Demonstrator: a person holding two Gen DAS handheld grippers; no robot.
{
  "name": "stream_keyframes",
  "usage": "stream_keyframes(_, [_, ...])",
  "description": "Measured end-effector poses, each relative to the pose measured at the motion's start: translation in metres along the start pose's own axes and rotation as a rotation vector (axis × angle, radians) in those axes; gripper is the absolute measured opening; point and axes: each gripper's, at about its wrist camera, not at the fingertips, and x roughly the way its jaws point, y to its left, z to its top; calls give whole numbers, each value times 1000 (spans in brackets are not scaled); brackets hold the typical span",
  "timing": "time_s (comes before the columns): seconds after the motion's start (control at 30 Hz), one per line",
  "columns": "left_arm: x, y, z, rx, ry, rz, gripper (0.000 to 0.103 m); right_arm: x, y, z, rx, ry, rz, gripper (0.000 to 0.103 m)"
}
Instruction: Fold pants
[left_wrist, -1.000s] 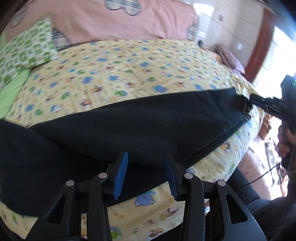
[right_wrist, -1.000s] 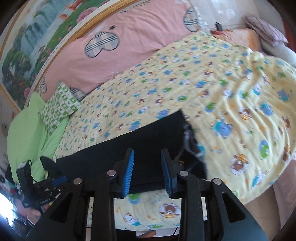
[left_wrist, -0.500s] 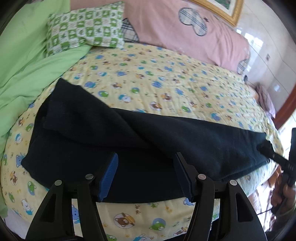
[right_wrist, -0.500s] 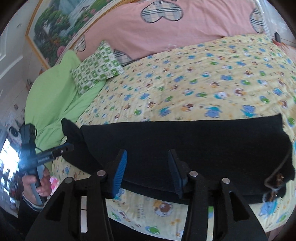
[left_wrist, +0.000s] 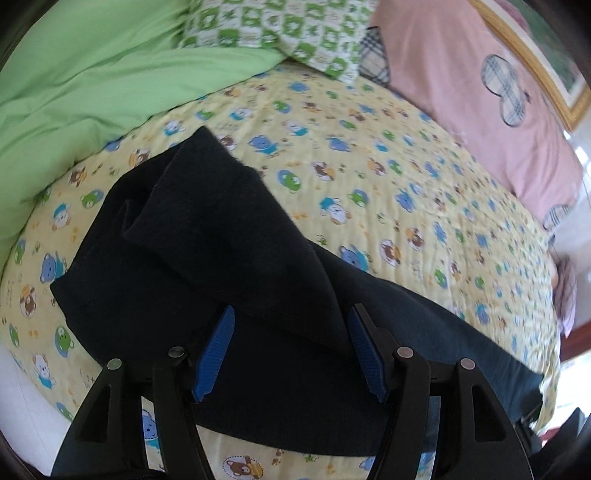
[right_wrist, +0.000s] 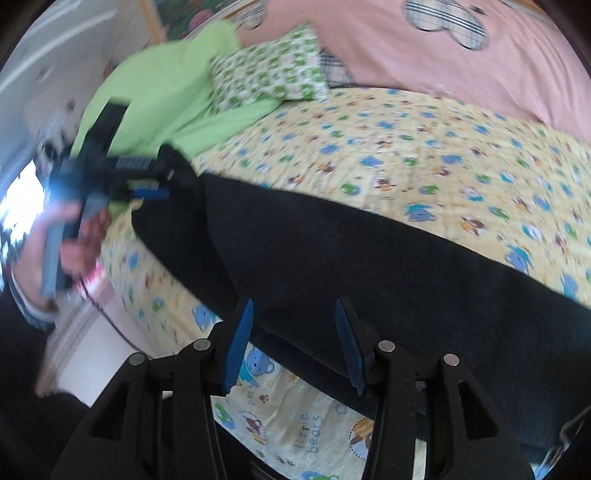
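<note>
Far left, right-wrist view: person's left hand wraps the handle of the left gripper, blurred, tips at the cuff end of the black pants; can't tell from here whether it's touching the fabric. Behind it, green blanket bunched up, w/ a green-and-white checked pillow leaning on the pink headboard cushion. Pants lie in a long dark strip across the yellow bear-print bedsheet, near the front edge of the bed, running from cuffs at left toward lower right & out of frame. Right gripper hangs over the strip's near edge, blue pads apart, nothing between them. Left-wrist view: pant-leg end looks rumpled, one layer lying skewed over the other w/ a ridge along the overlap; rest of the pants run off right along the sheet's front edge. Left gripper sits just above the dark cloth, jaws wide, no fabric pinched. Gold picture frame shows at upper right, above the pink cushion.
</note>
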Motion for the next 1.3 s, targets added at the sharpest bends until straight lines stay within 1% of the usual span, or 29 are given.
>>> stream_keyframes(0.13, [9,9,6,-60,5,31,64,10,11,-4,-128,29,2,48])
stream_keyframes(0.2, [13,13,8,-75,6,44,64,17,15,-6,-191,48,-13,48])
stream_keyframes(0.23, [16,14,9,-74,8,46,58,20,17,-7,-221,57,-21,48])
stream_keyframes(0.27, [19,14,9,-71,13,47,42,23,18,-7,-243,63,-28,48])
stream_keyframes(0.33, [25,15,8,-66,35,32,21,30,21,-9,-310,83,-64,48])
stream_keyframes(0.37, [27,16,7,-63,38,26,18,33,24,-10,-330,90,-69,48])
stream_keyframes(0.47, [26,17,1,-39,14,5,11,42,29,-14,-410,106,-112,48])
stream_keyframes(0.53, [21,20,0,-34,-1,-30,9,46,28,-15,-434,103,-150,47])
stream_keyframes(0.57, [17,23,-1,-31,-11,-54,8,46,27,-14,-425,103,-148,44])
stream_keyframes(0.6, [10,26,-2,-26,-24,-86,6,44,22,-11,-389,95,-134,31])
stream_keyframes(0.67, [-4,32,-2,-16,-51,-132,5,38,11,-4,-300,79,-87,15])
stream_keyframes(0.7, [-13,37,-2,-10,-68,-152,5,35,7,-1,-265,69,-68,10])
stream_keyframes(0.73, [-21,41,0,-6,-83,-164,5,29,-1,3,-213,51,-43,9])
stream_keyframes(0.83, [-45,58,3,8,-135,-202,5,14,-20,11,-102,15,15,8])
stream_keyframes(0.87, [-50,65,4,9,-148,-221,5,10,-24,12,-79,4,33,7])
stream_keyframes(0.93, [-55,79,4,19,-165,-230,5,1,-31,13,-48,-14,75,7])
stream_keyframes(1.0, [-54,90,2,21,-165,-239,5,-1,-29,10,-55,-19,88,7])
stream_keyframes(1.07, [-49,97,-3,20,-161,-260,5,2,-24,7,-73,-6,102,7])
stream_keyframes(1.13, [-42,102,-8,23,-160,-262,5,6,-17,4,-95,6,112,7])
stream_keyframes(1.23, [-34,111,-16,10,-164,-277,5,13,-6,-3,-141,36,93,7])
stream_keyframes(1.3, [-31,120,-20,-5,-174,-294,5,16,-4,-7,-149,51,89,7])
